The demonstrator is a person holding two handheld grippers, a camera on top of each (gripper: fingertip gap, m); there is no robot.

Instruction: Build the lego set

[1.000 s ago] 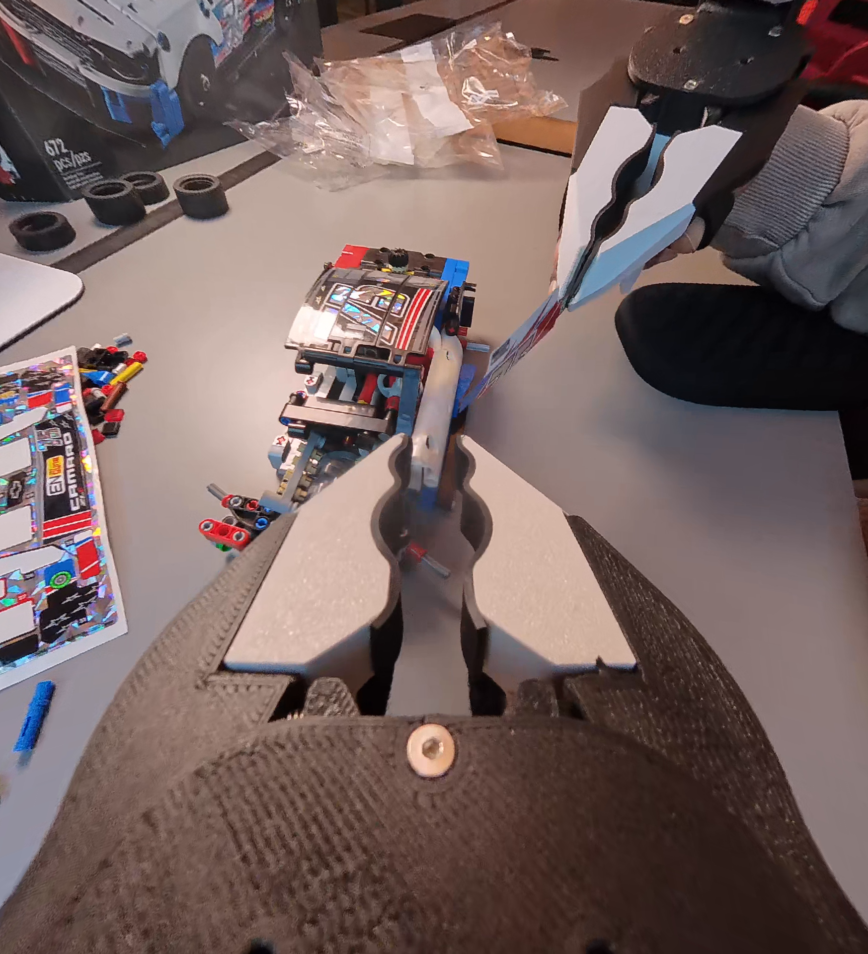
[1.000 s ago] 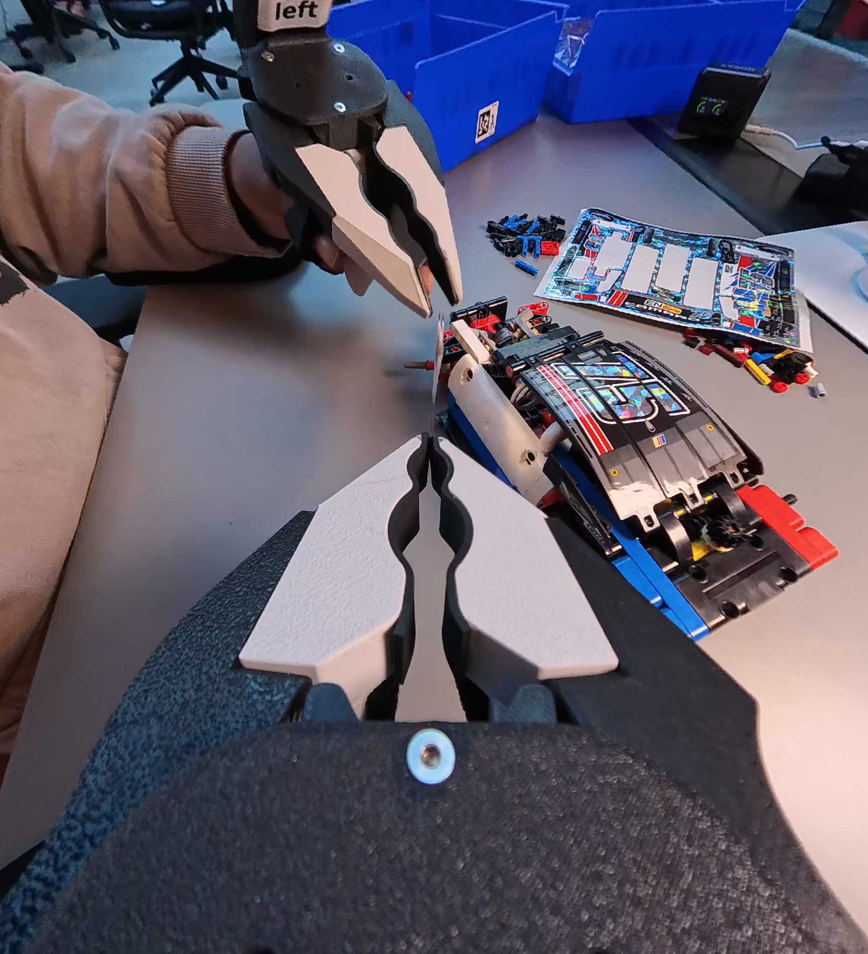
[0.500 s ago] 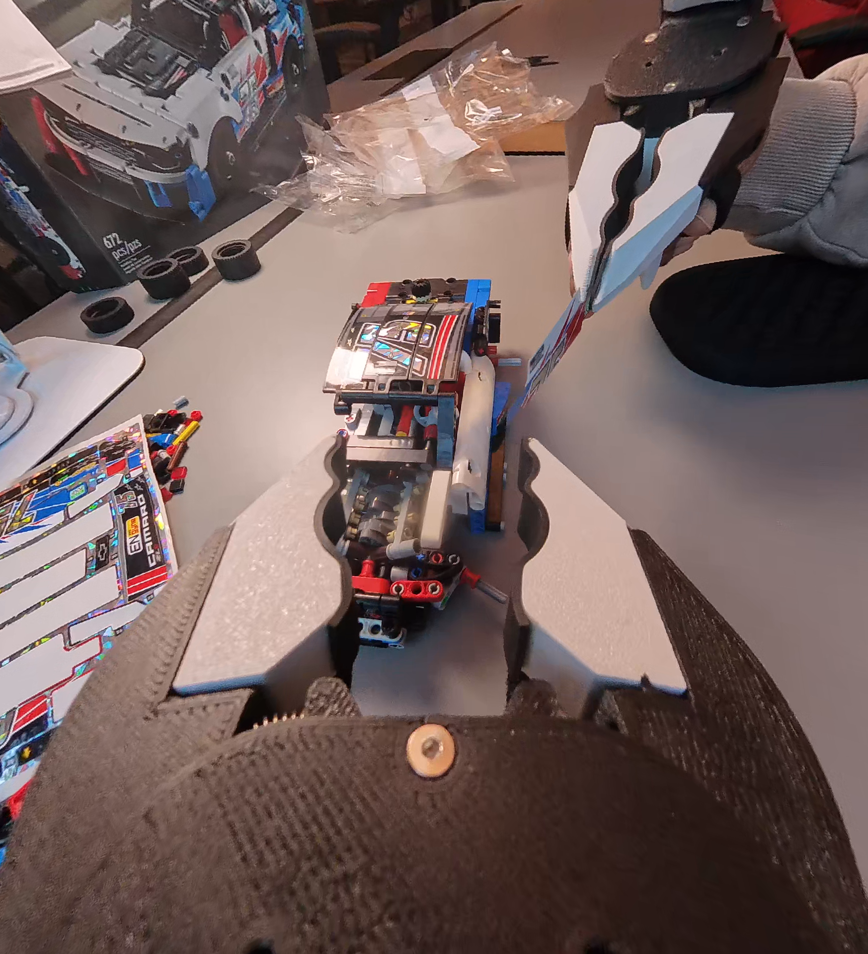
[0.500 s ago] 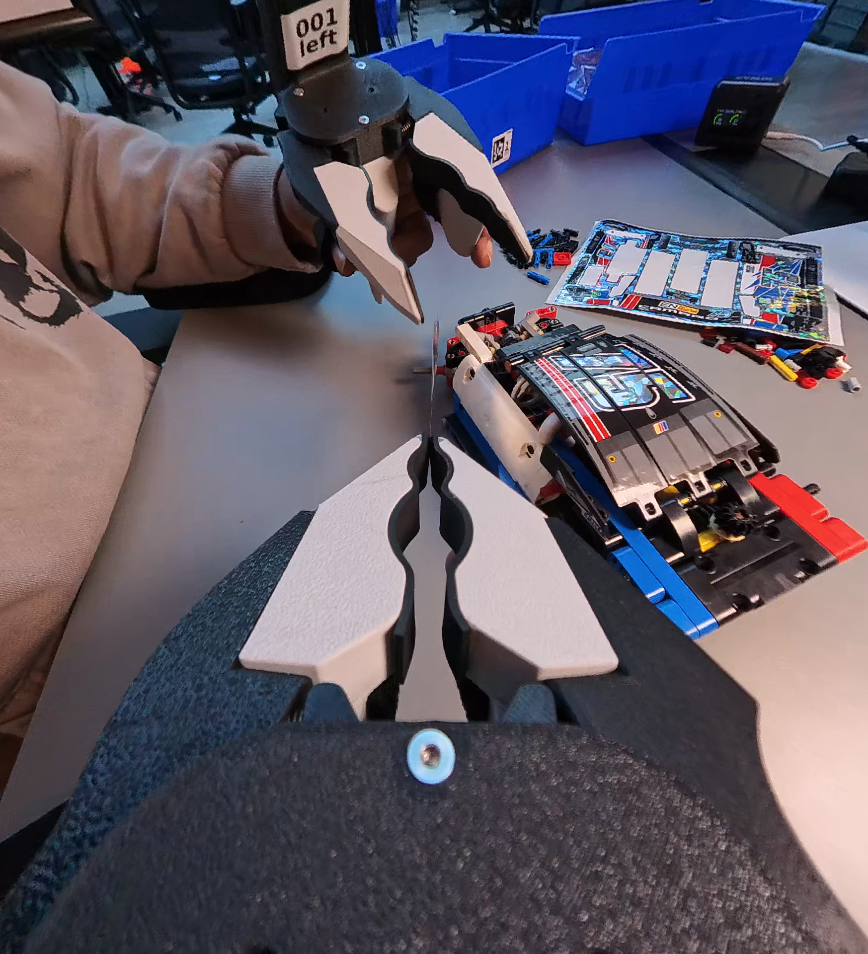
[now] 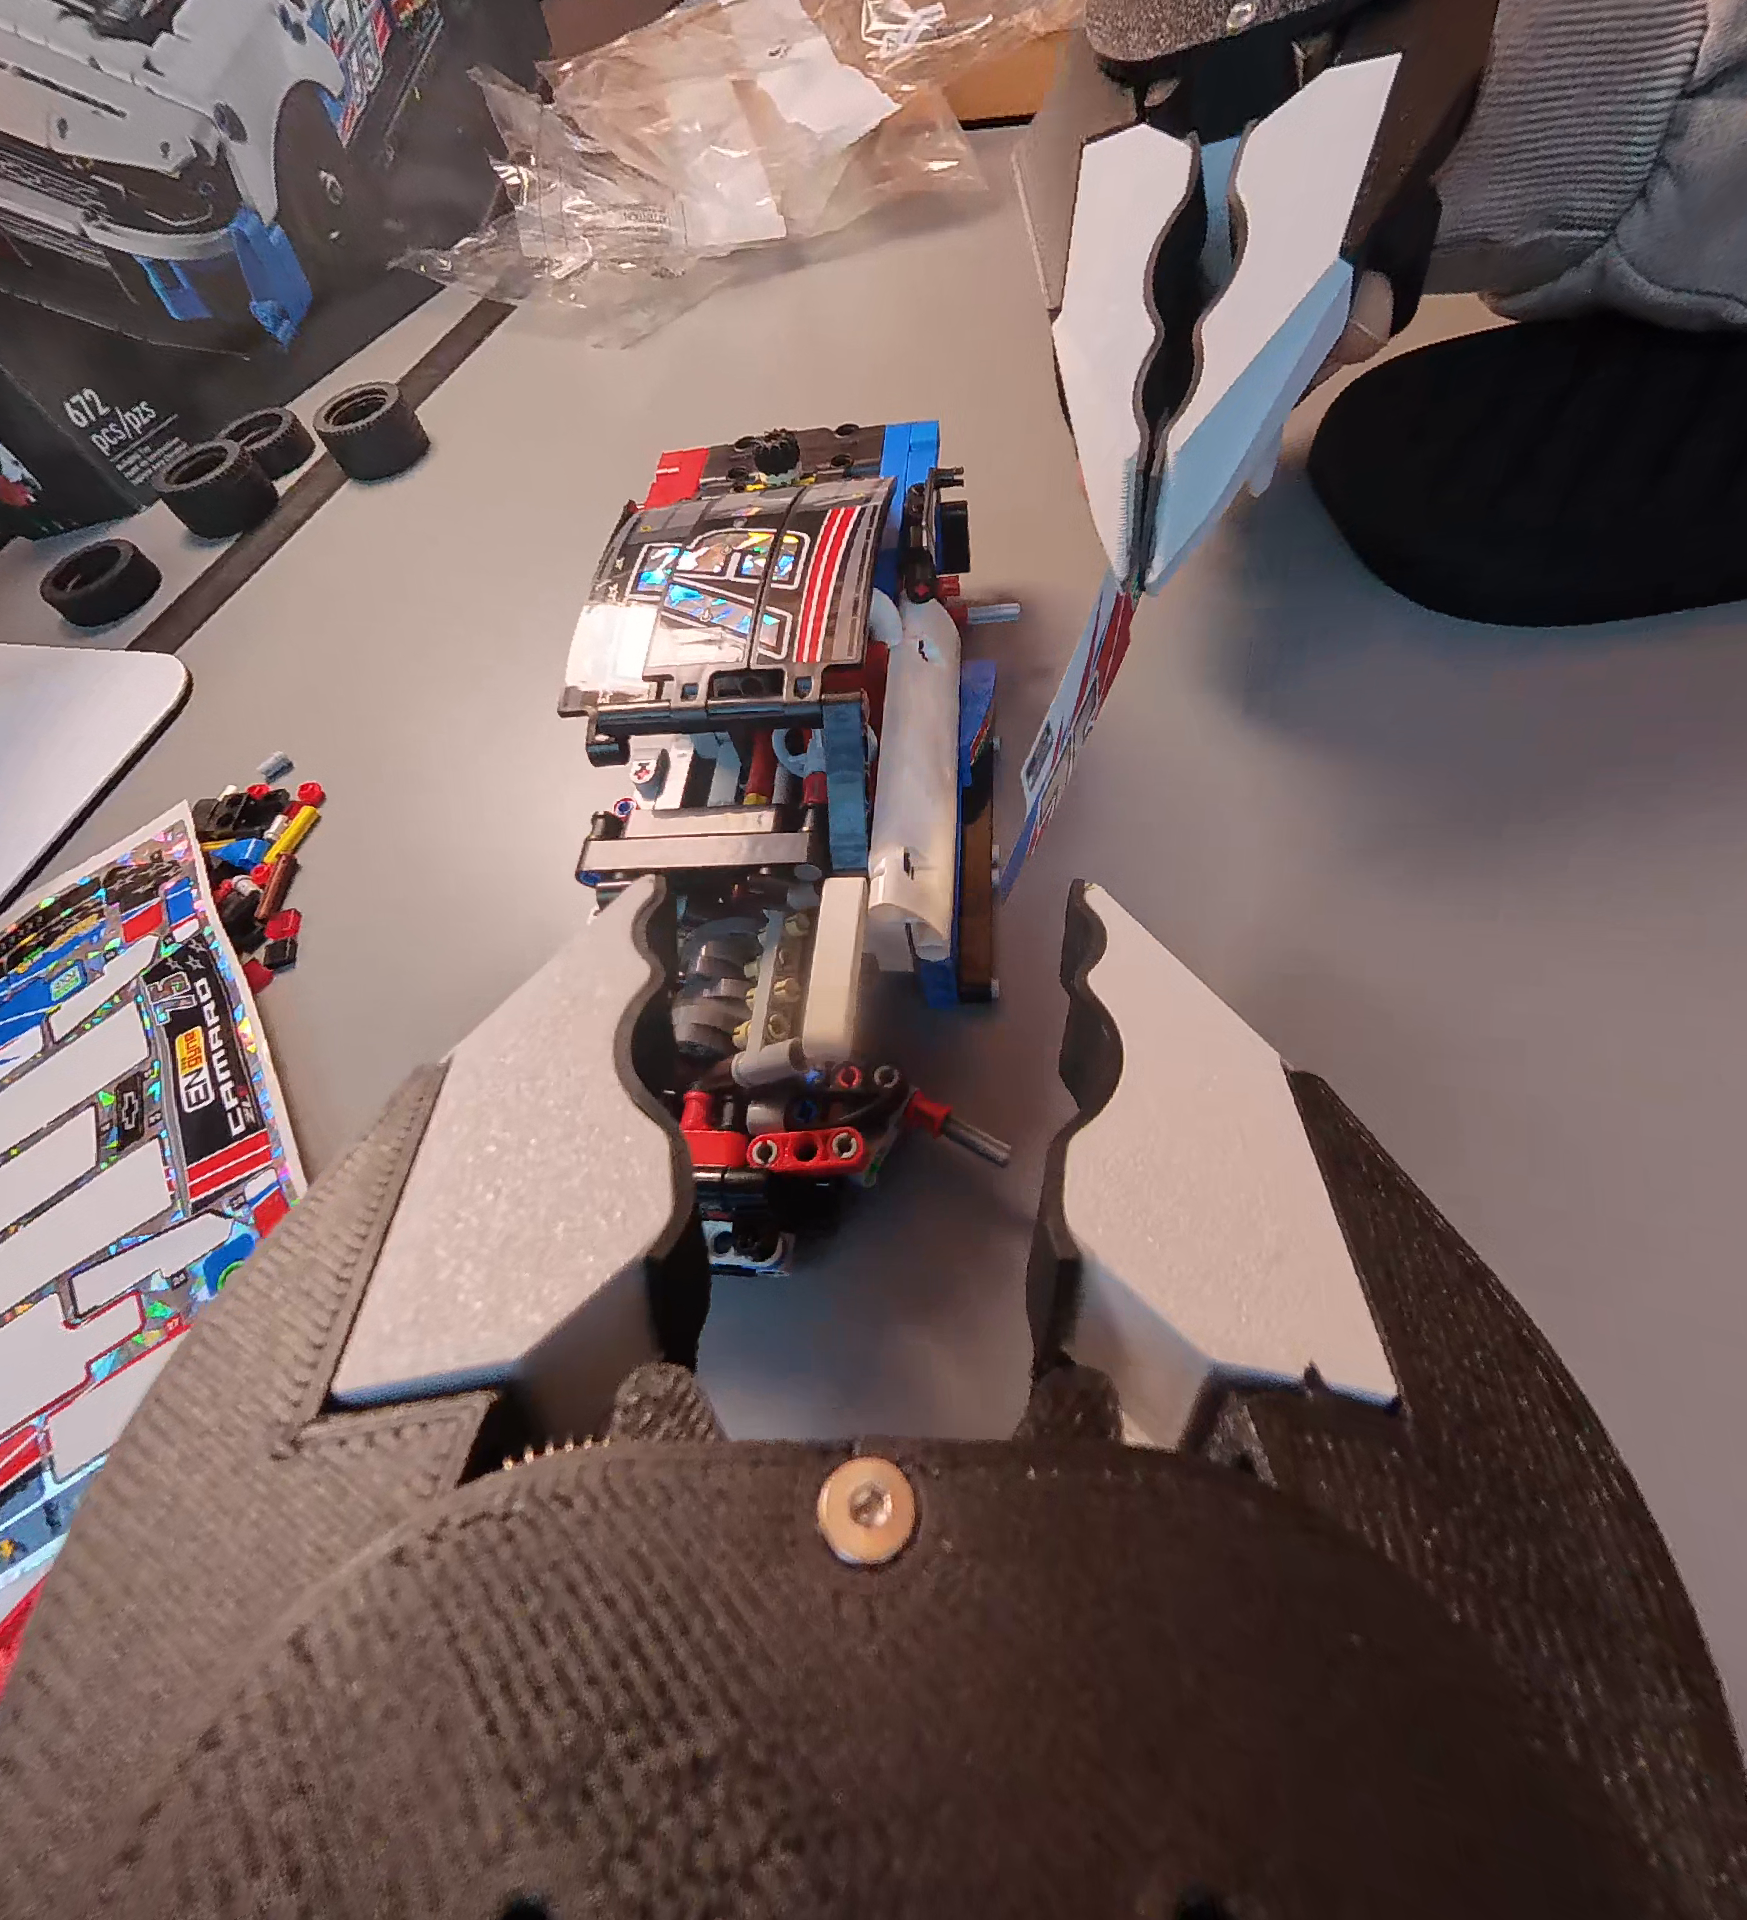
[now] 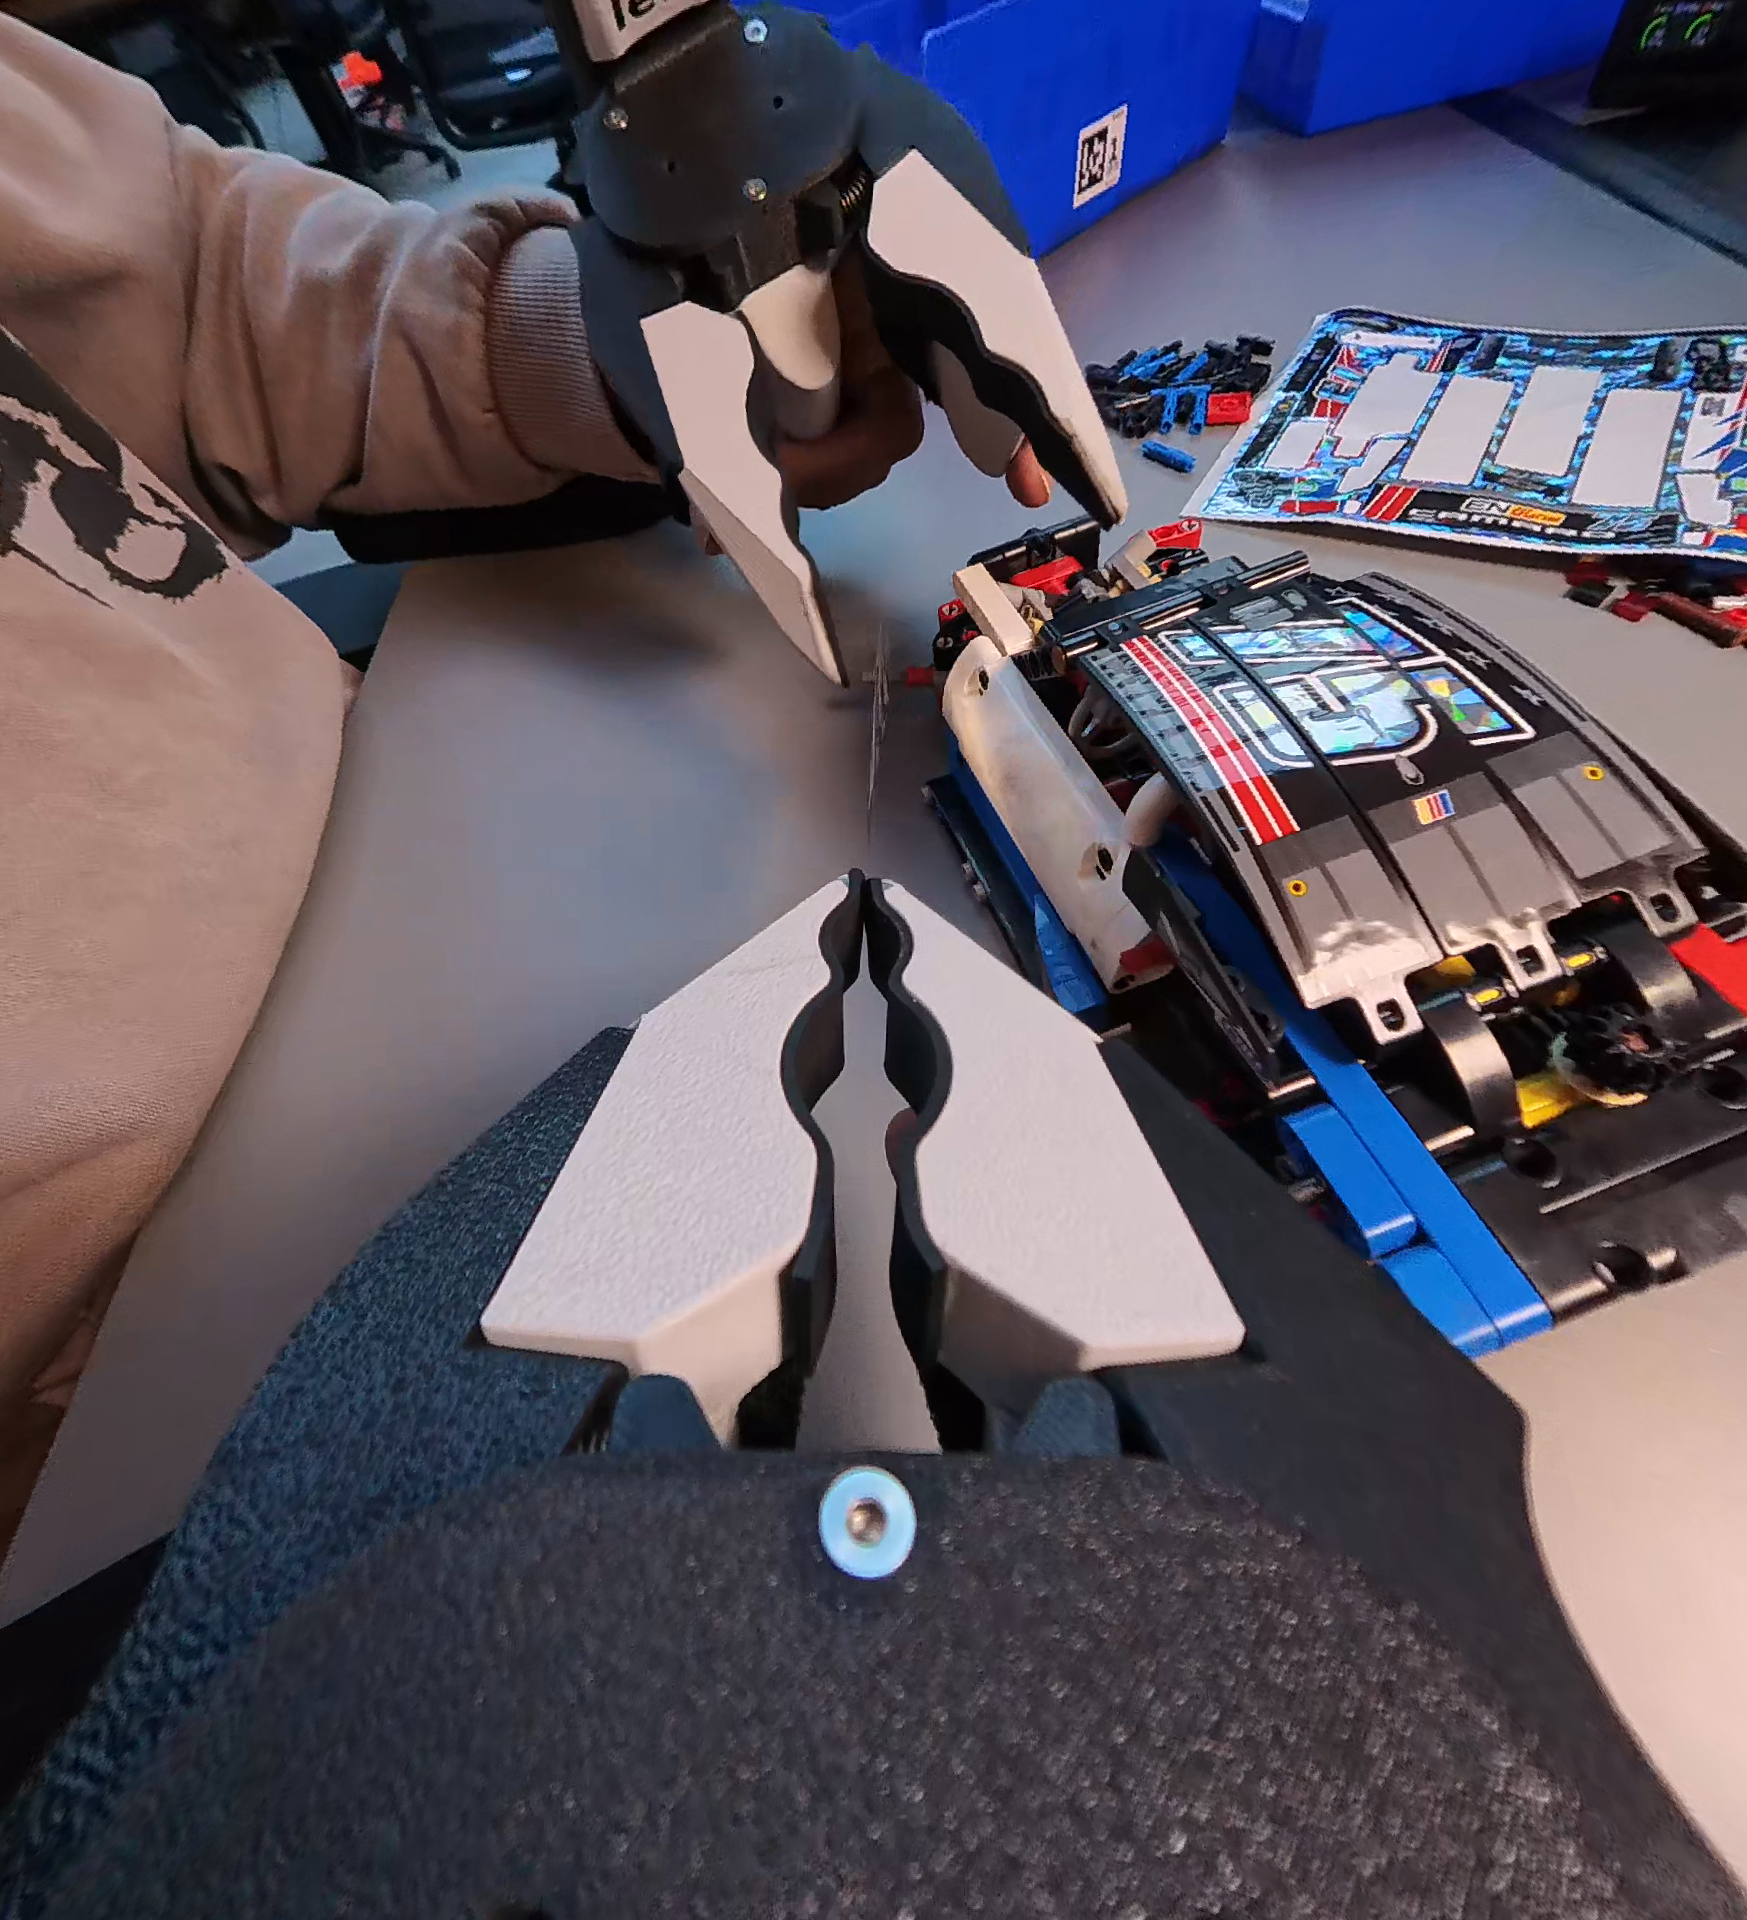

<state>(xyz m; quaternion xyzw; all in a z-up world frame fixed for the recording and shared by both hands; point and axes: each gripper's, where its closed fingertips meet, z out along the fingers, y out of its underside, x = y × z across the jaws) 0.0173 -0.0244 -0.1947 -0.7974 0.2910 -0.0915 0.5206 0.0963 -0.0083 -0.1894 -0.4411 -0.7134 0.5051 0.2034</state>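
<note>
A grey table in a workroom served as the bench, with blue storage bins along its far edge and office chairs dimly visible beyond. At the centre sat the partly built lego car, a wheelless model with a black roof panel carrying holographic decals, a white side panel, blue lower beams and a red rear section; its exposed front showed grey gears and red connector beams.

The left gripper stood wide apart, one finger on either side of the car's front end and not touching it. The right gripper was pinched closed on a thin sticker, white with red and blue markings, which hung from its tips just beside the car's white side panel. Seen edge-on from the right wrist view, the sticker appeared only as a faint sliver, and whether it touched the panel could not be told.

A holographic sticker sheet, many of its shapes already removed, lay on the table to the car's other side, with a small heap of loose pieces in black, red, yellow and blue next to it. Four black tyres rested near the set's box, and crumpled clear plastic bags lay behind the car. A white lamp base occupied the table edge near the sheet. The person's beige sleeve extended behind the left gripper.
</note>
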